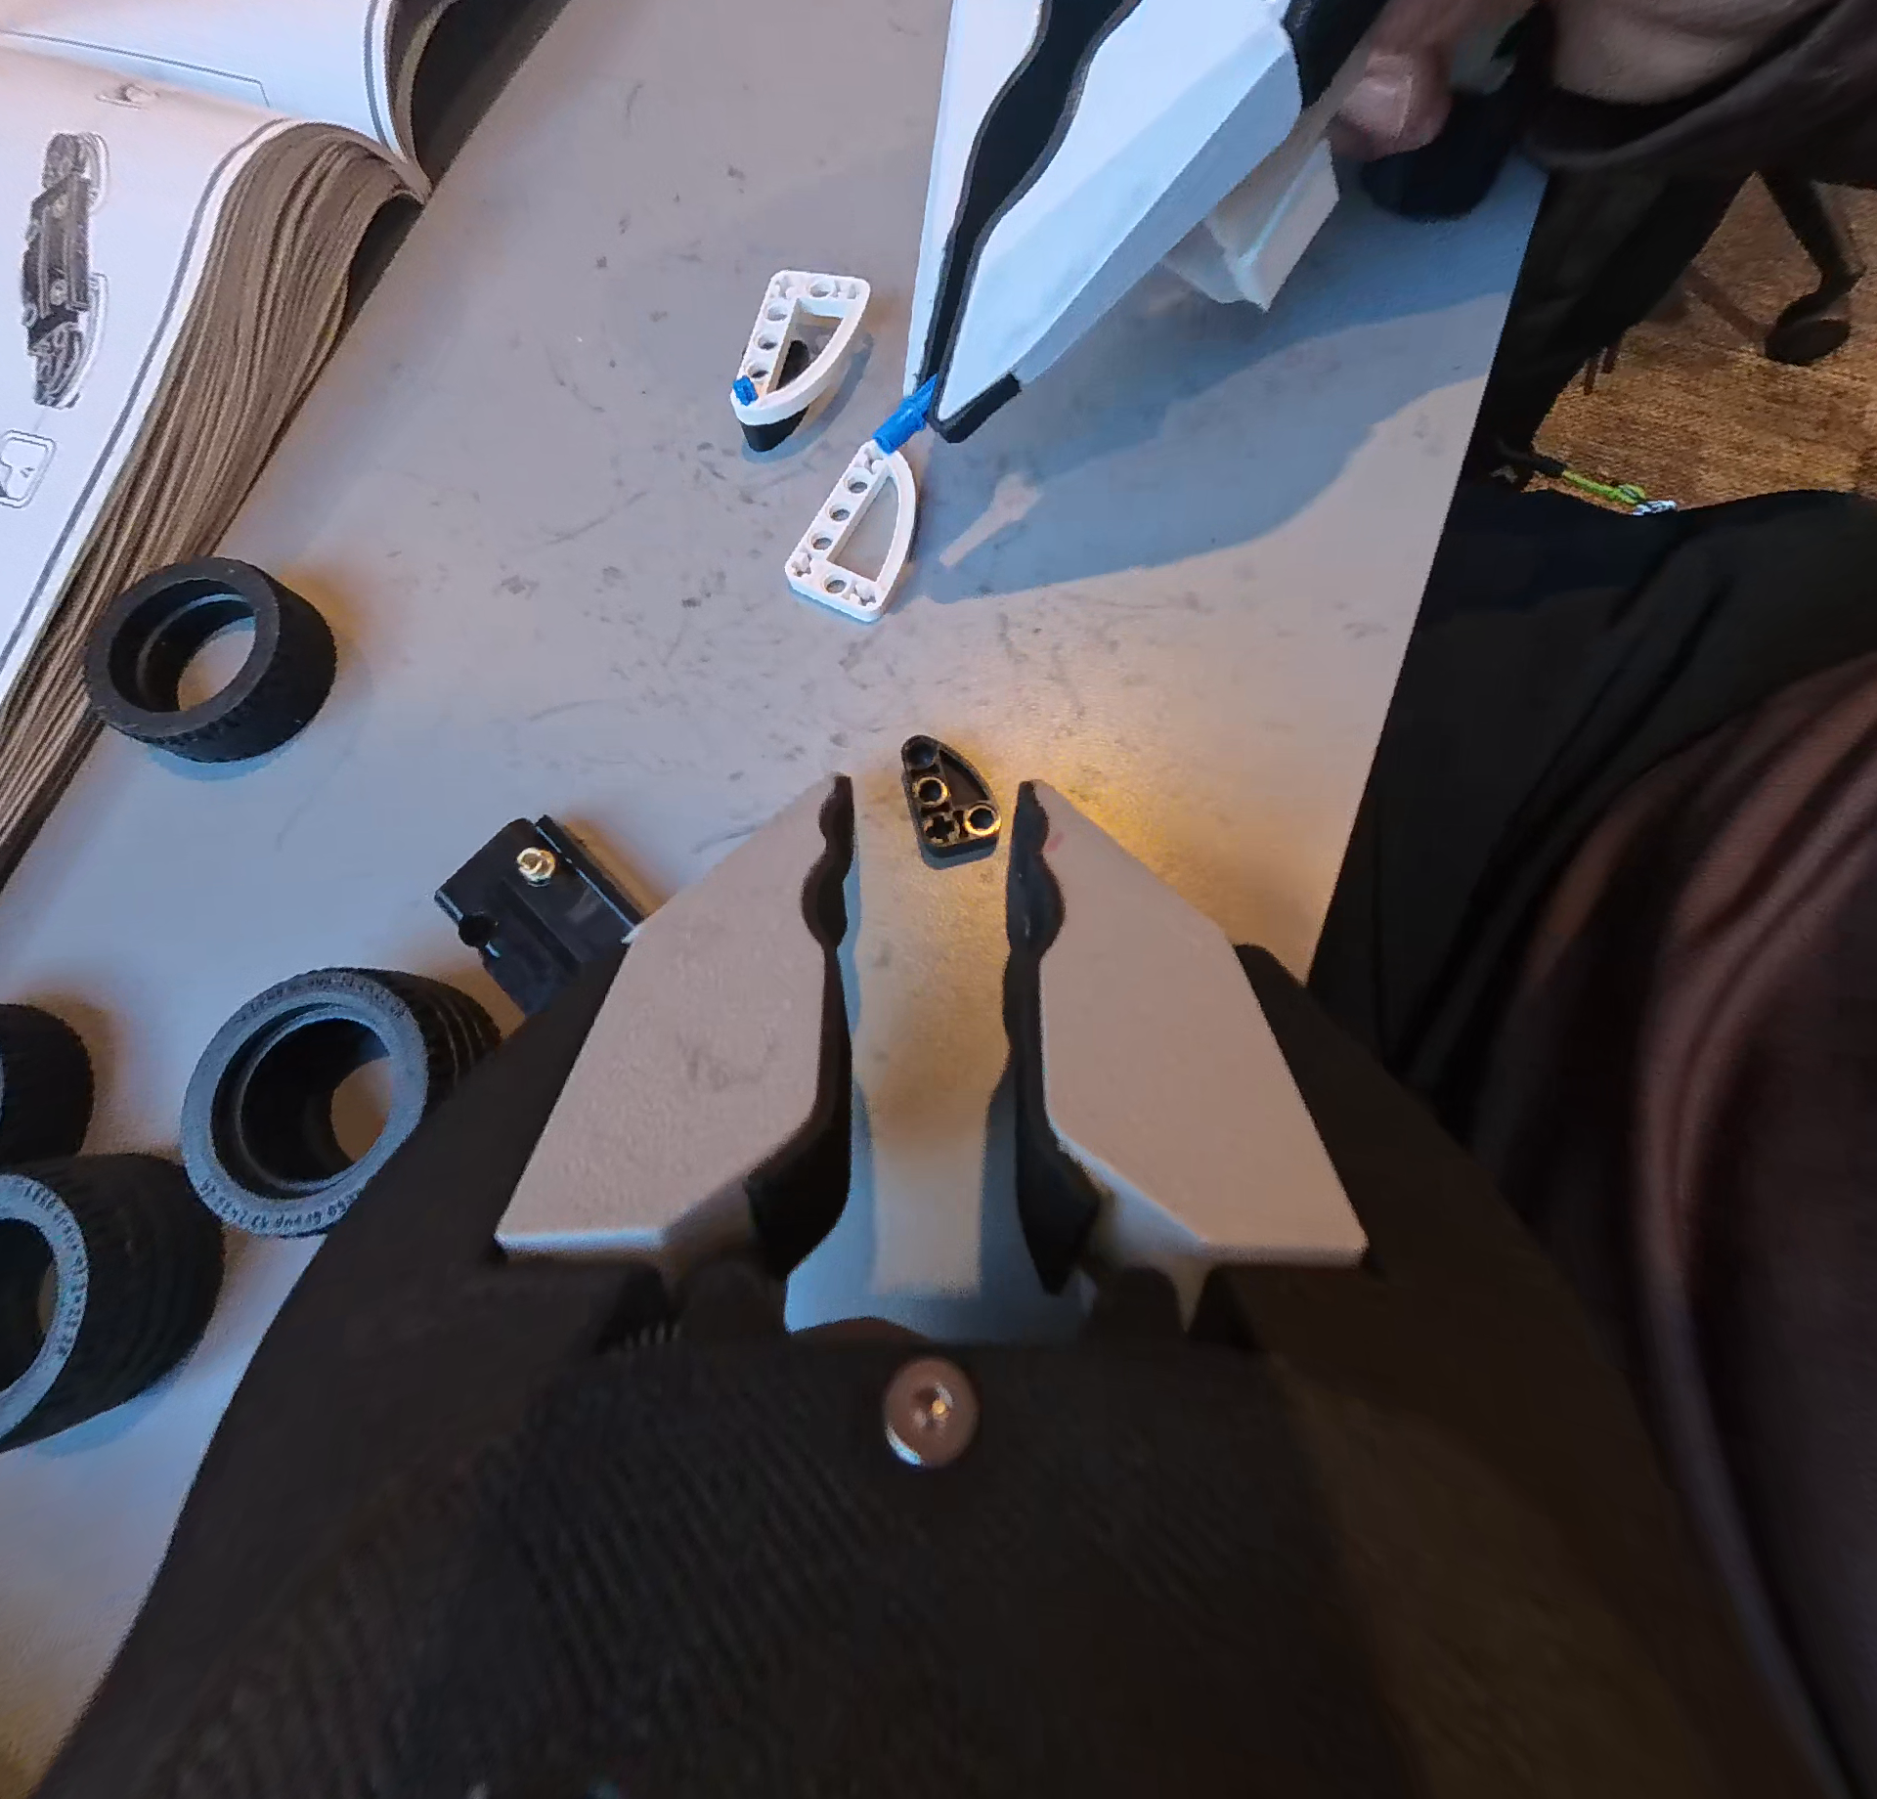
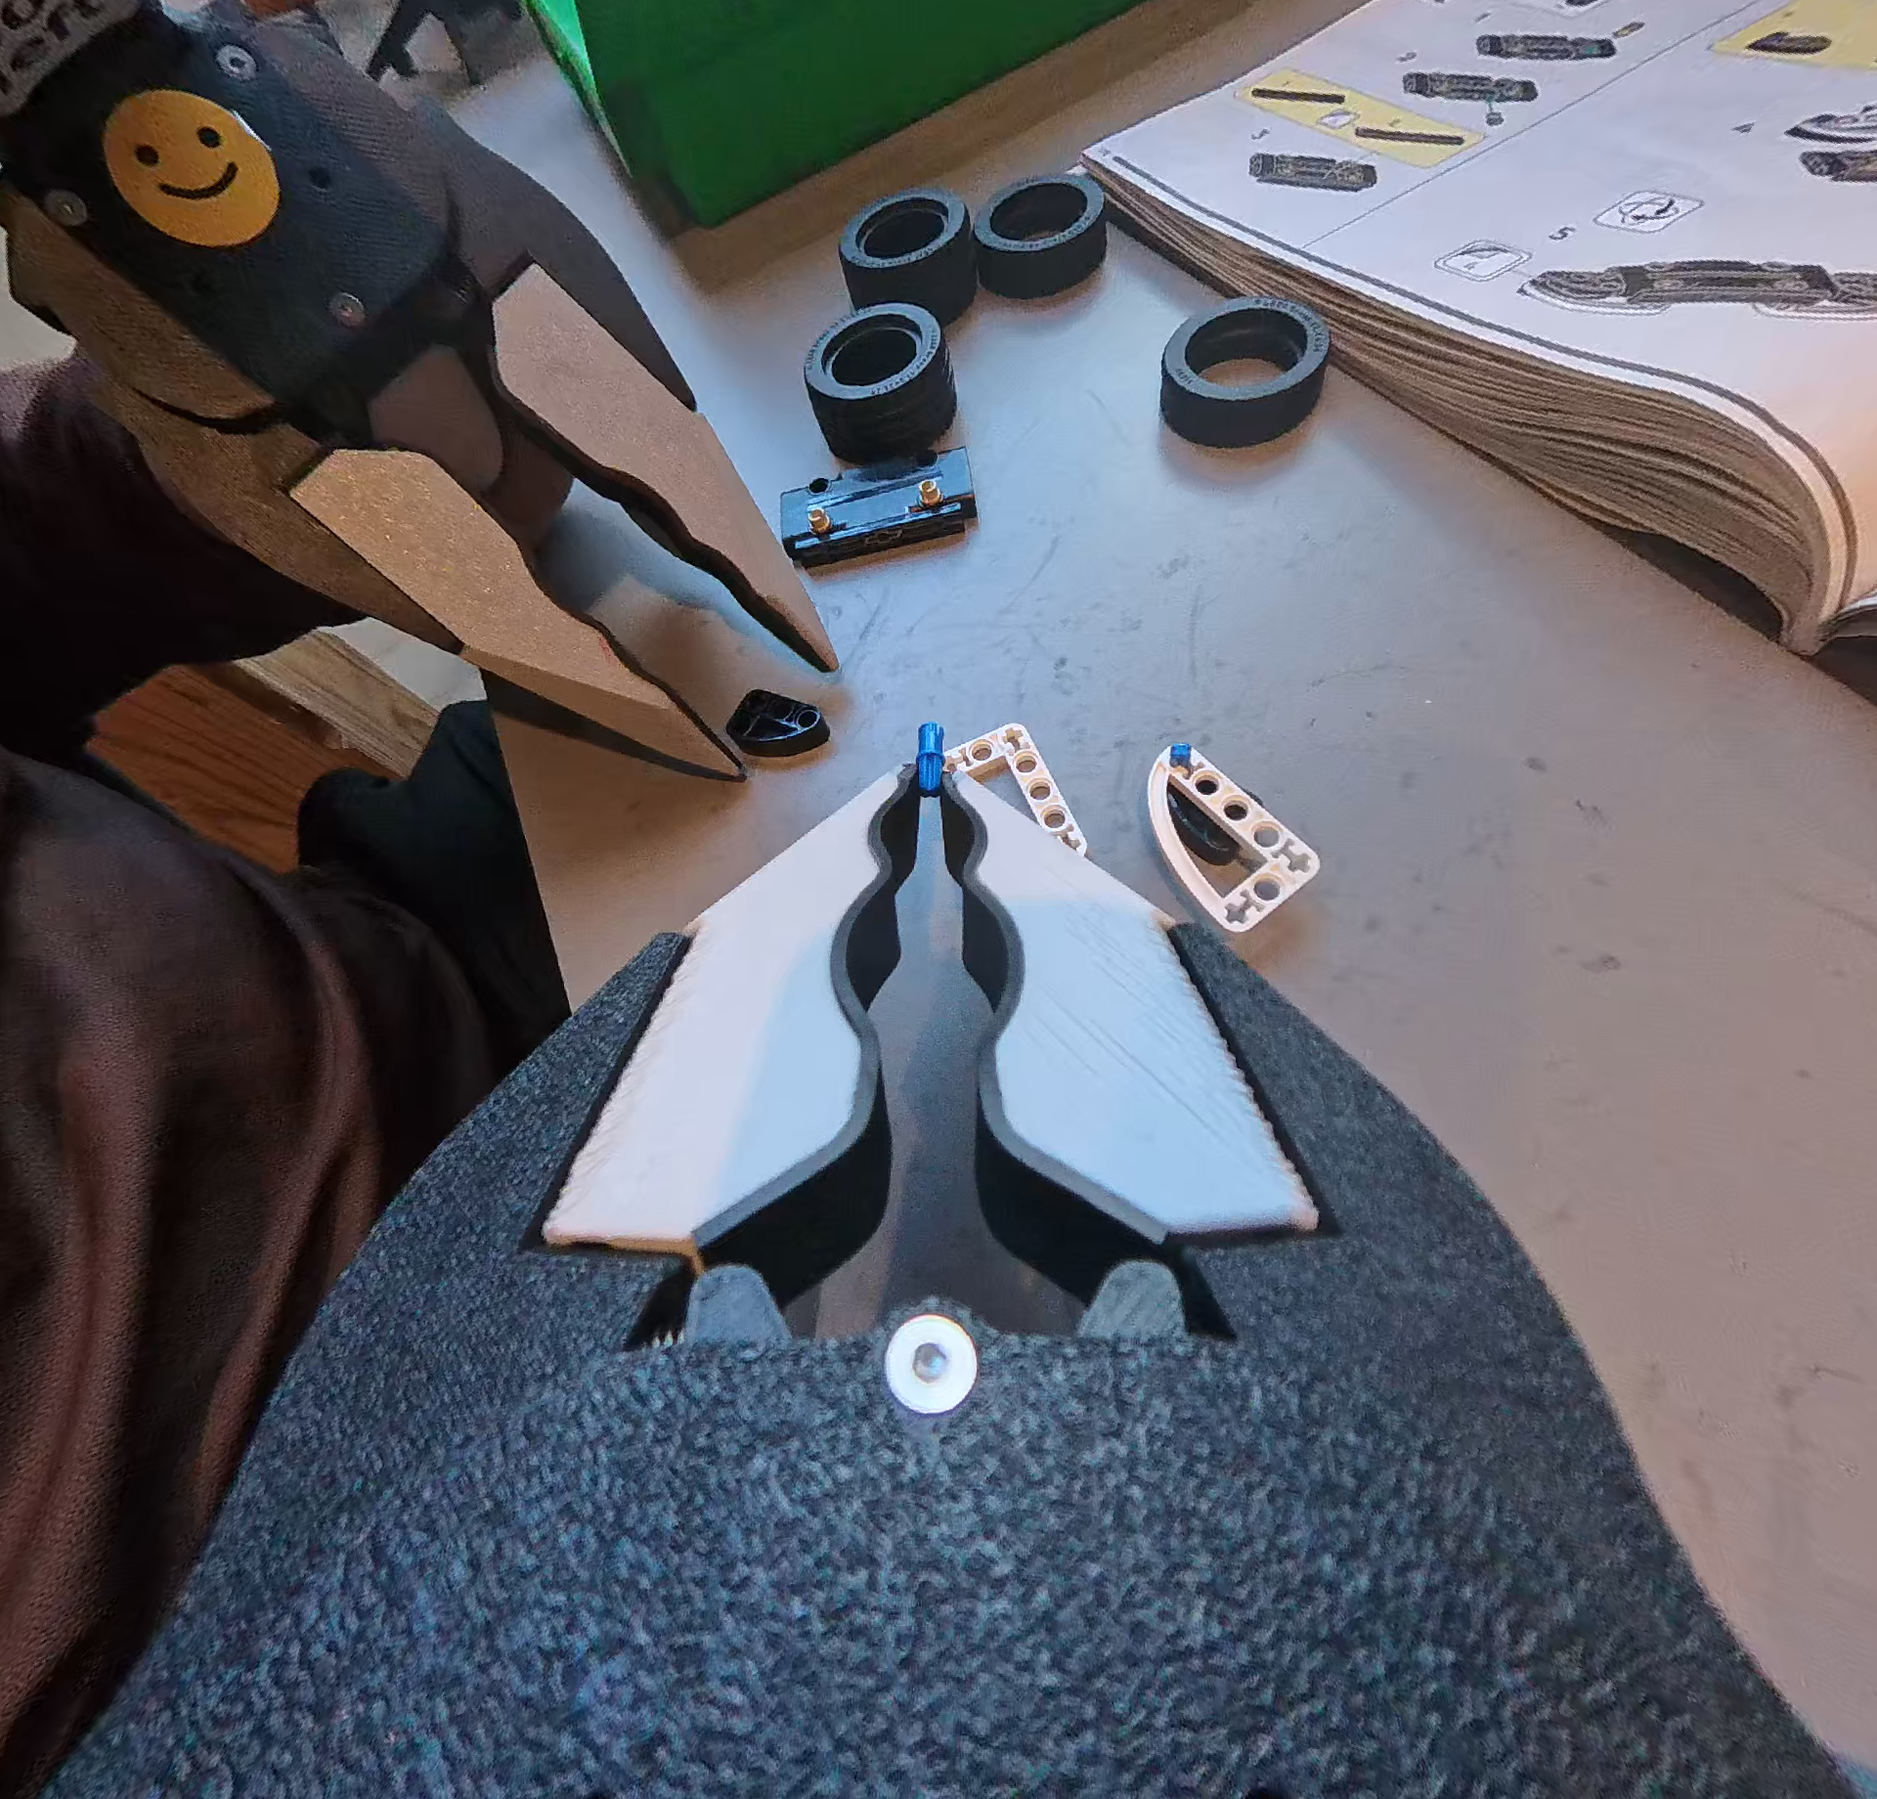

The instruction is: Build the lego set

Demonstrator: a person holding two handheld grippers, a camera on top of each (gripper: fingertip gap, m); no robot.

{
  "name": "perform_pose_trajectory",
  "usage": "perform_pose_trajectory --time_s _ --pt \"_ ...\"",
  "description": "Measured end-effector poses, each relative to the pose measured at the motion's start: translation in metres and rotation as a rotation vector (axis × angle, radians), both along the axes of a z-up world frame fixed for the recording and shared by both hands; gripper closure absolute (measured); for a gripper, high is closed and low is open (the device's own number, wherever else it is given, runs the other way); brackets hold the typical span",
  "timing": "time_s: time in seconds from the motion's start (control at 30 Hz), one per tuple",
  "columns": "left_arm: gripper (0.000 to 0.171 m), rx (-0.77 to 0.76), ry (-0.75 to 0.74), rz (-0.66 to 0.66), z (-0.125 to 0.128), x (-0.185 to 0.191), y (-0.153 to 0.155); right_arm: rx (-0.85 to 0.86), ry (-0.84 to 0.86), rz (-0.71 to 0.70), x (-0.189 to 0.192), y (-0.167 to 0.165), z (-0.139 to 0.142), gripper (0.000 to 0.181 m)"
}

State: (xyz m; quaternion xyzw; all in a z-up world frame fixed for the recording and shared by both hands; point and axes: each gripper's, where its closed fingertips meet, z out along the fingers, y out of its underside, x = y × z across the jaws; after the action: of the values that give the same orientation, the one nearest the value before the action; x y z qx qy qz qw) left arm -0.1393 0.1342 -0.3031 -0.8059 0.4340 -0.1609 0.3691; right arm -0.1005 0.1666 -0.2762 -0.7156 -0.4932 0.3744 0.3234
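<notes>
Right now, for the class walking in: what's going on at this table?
A person is building a Lego set with two handheld grippers. The right gripper is shut on a blue pin, holding it at the corner of a bare white curved panel lying flat on the table. The left gripper is open, its tips on either side of a small black curved piece. A second white panel with a blue pin fitted, four tyres and the open instruction book lie nearby.

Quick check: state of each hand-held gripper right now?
Left hand-held gripper: open, empty, over the black piece.
Right hand-held gripper: closed on the blue pin.
</notes>
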Motion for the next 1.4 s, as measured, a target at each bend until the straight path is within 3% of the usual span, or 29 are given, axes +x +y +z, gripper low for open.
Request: perform_pose_trajectory --time_s 0.27,0.5,0.63,0.77,0.97,1.17,1.27,1.4 --pt "0.141 0.005 -0.019 0.006 0.003 -0.001 0.000 -0.010 0.021 0.018 -0.002 -0.003 0.003 0.178" --pt "0.147 0.132 -0.070 -0.013 0.025 0.007 0.003 -0.117 0.255 0.133 -0.013 -0.025 0.036 0.178" --pt "0.150 0.218 -0.070 -0.040 0.039 0.017 0.001 -0.191 0.308 0.151 -0.015 -0.029 0.042 0.178" --pt "0.152 0.297 -0.050 -0.048 0.050 0.019 0.003 -0.200 0.262 0.159 -0.017 -0.032 0.035 0.178" --pt "0.164 0.394 0.073 -0.126 0.043 0.022 -0.002 -0.194 0.123 0.196 -0.020 -0.044 0.016 0.178" --pt "0.169 0.429 0.114 -0.149 0.038 0.026 -0.005 -0.224 0.109 0.191 -0.019 -0.045 0.013 0.178" --pt "0.169 0.422 0.061 -0.114 0.043 0.026 -0.003 -0.246 0.165 0.170 -0.020 -0.041 0.020 0.178" --pt "0.170 0.349 -0.136 -0.050 0.057 0.028 -0.002 -0.317 0.280 0.159 -0.020 -0.038 0.035 0.178"
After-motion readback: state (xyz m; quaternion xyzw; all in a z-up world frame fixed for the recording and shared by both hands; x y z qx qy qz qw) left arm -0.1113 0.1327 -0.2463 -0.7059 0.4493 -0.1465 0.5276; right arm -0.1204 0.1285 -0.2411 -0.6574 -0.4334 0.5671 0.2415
